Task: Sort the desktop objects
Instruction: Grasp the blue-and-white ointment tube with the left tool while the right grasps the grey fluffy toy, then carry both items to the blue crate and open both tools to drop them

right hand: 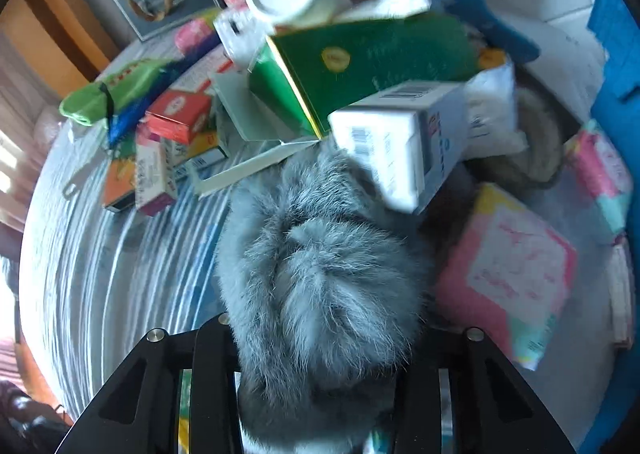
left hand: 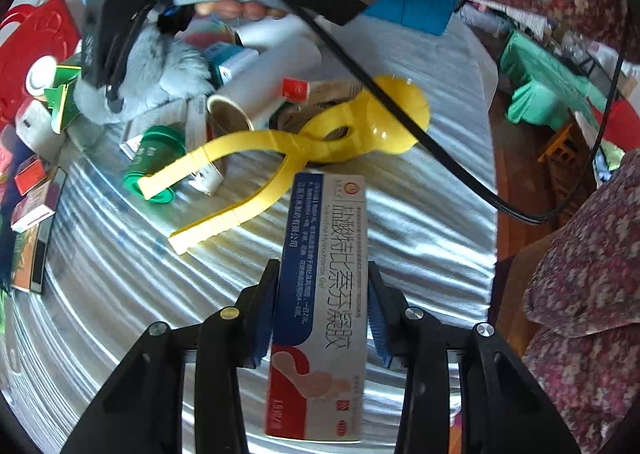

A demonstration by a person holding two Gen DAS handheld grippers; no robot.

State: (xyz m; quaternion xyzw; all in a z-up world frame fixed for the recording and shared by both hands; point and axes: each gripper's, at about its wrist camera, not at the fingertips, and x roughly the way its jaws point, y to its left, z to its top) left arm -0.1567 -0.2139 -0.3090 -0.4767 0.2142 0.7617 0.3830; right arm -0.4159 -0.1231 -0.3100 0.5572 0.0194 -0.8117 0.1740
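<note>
- The left tool (left hand: 322,318) pinches a long ointment box (left hand: 320,294) between its blue pads, above the silvery striped tabletop (left hand: 120,274).
- Yellow plastic tongs (left hand: 280,149) lie just beyond the box.
- The right tool (right hand: 320,366) grips a grey furry plush toy (right hand: 320,274) beside a green carton (right hand: 360,61).

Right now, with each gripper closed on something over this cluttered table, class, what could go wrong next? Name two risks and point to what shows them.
1. The right gripper pinches the grey furry toy, and a white barcoded box leans on its fur; lifting may tip that box and the pile behind.
2. The left gripper clamps the long ointment box at mid-length; it might pivot or slip, and the yellow tongs lie just ahead.
</note>
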